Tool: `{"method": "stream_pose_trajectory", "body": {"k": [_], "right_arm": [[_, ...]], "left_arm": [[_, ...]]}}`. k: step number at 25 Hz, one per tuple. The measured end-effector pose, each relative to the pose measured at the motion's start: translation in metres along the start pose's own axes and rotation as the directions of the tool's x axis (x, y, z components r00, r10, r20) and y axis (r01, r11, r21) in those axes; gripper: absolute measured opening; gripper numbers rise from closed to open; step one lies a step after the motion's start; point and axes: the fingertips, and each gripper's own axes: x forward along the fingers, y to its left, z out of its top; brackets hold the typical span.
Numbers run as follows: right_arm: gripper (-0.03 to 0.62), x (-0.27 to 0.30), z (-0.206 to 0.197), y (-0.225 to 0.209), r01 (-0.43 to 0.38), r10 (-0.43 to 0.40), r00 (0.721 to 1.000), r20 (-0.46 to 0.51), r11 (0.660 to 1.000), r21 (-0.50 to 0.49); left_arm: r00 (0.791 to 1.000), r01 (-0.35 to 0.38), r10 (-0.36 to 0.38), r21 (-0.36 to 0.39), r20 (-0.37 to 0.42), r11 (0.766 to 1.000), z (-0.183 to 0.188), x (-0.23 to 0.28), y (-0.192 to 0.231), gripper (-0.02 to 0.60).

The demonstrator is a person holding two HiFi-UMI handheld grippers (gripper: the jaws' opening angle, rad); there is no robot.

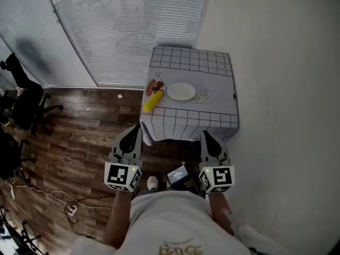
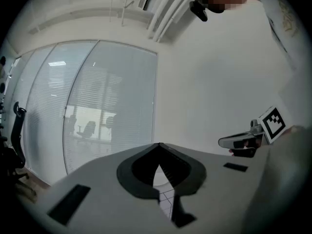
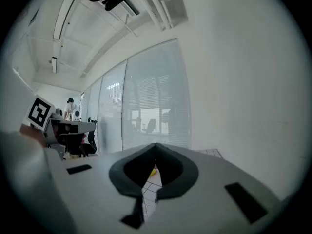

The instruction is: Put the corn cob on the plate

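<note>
Your left claw (image 1: pixel 133 139) and right claw (image 1: pixel 211 142) are closed, empty. The corn cob (image 1: pixel 153 101) lies at 1 o'clock from the nearer left claw, axis 1-to-7 o'clock.

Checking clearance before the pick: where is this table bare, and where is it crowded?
Bare: the far half of the table, behind the white plate, and along its right edge. Crowded: the near-left corner, where the corn cob lies beside a small dish.

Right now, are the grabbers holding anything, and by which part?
Nothing is held. Left gripper and right gripper are shut and empty; the corn cob lies on the table.
</note>
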Motion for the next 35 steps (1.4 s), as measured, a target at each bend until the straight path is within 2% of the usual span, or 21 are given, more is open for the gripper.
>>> {"method": "stream_pose_trajectory", "body": {"k": [11,15,26,35], "right_arm": [[0.006,-0.010,-0.004,-0.022,0.015,-0.015,1.000,0.001,1.000,0.007],[0.008,-0.013,-0.005,-0.029,0.001,-0.001,1.000,0.011,0.999,0.039],[0.008,-0.020,-0.021,-0.053,-0.015,0.016,1.000,-0.007,0.999,0.042],[0.008,-0.007,-0.029,-0.066,-0.027,0.029,0.999,-0.029,0.999,0.046]], "left_arm": [[1.000,0.020,-0.020,0.014,-0.001,1.000,-0.002,0.008,-0.021,0.008],[1.000,0.018,-0.018,0.030,0.007,0.999,0.000,0.011,-0.030,0.008],[1.000,0.023,-0.022,0.026,-0.020,0.999,-0.014,0.025,-0.058,0.008],[0.999,0.011,-0.010,0.027,-0.046,1.000,-0.019,0.040,-0.056,0.008]]}}
